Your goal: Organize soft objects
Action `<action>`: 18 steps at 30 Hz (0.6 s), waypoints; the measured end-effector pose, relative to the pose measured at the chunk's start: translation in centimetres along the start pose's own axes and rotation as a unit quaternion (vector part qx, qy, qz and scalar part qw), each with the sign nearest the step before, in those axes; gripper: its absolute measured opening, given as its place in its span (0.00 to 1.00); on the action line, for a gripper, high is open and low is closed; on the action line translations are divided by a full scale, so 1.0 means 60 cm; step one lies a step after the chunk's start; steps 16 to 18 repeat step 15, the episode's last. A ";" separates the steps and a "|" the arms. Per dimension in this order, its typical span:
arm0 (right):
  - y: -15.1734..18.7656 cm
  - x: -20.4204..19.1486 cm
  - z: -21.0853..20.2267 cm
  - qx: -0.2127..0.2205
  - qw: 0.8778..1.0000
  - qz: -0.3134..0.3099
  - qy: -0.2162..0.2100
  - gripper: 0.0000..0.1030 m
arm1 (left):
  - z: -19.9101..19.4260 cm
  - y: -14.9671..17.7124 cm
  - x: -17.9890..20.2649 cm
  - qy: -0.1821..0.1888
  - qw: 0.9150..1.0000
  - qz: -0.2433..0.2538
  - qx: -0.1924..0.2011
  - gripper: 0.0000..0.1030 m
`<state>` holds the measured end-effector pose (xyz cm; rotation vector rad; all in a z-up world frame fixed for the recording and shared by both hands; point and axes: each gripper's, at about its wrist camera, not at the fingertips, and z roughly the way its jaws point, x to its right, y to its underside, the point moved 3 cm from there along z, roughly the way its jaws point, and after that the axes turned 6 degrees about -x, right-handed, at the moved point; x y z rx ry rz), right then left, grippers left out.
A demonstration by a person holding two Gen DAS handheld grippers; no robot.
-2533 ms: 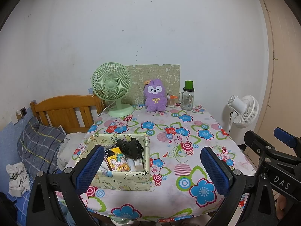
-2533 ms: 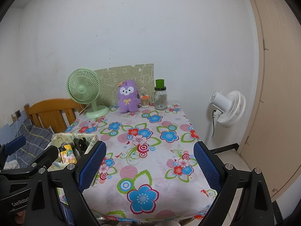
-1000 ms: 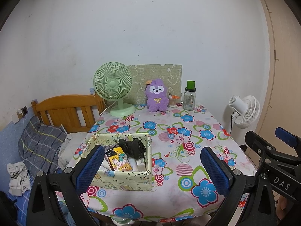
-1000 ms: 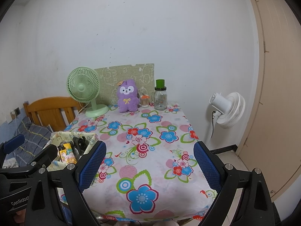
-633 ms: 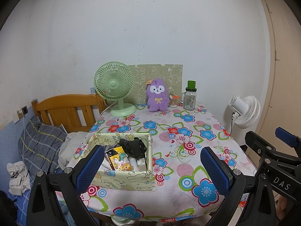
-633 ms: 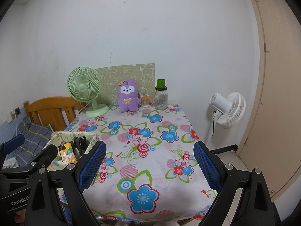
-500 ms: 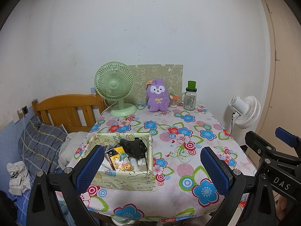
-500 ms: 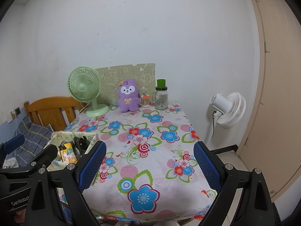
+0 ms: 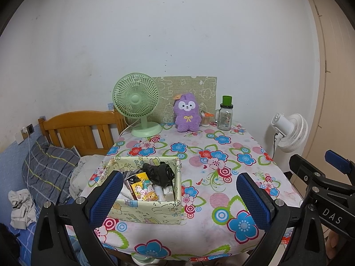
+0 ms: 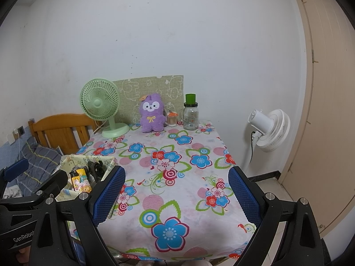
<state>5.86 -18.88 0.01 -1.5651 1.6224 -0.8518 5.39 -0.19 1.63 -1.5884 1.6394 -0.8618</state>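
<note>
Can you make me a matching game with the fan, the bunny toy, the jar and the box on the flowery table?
Things:
1. desk fan
2. plush toy
3. glass jar
4. fabric box

Clues:
A. purple, with a yellow bow
B. near edge of the table, full of small items
C. pale green, far left corner
D. clear, with a green lid

Pairs: 1-C, 2-A, 3-D, 4-B

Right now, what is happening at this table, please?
A person holds a gripper in each hand at the near edge of the table, and nothing is grasped yet. The left gripper is open in front of the fabric box, which is full of small items. The right gripper is open over the bare cloth. The purple plush toy sits upright at the far side, between the green fan and a jar.
</note>
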 end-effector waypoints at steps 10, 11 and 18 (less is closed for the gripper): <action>0.000 -0.003 0.001 -0.001 1.000 0.000 0.000 0.93 | 0.000 0.001 0.000 0.001 1.000 -0.001 -0.001 1.00; 0.000 -0.003 0.001 -0.001 1.000 0.000 0.000 0.93 | 0.000 0.001 0.000 0.001 1.000 -0.001 -0.001 1.00; 0.000 -0.005 0.001 -0.002 1.000 0.000 -0.001 0.93 | 0.000 0.001 0.000 0.001 1.000 -0.001 -0.001 1.00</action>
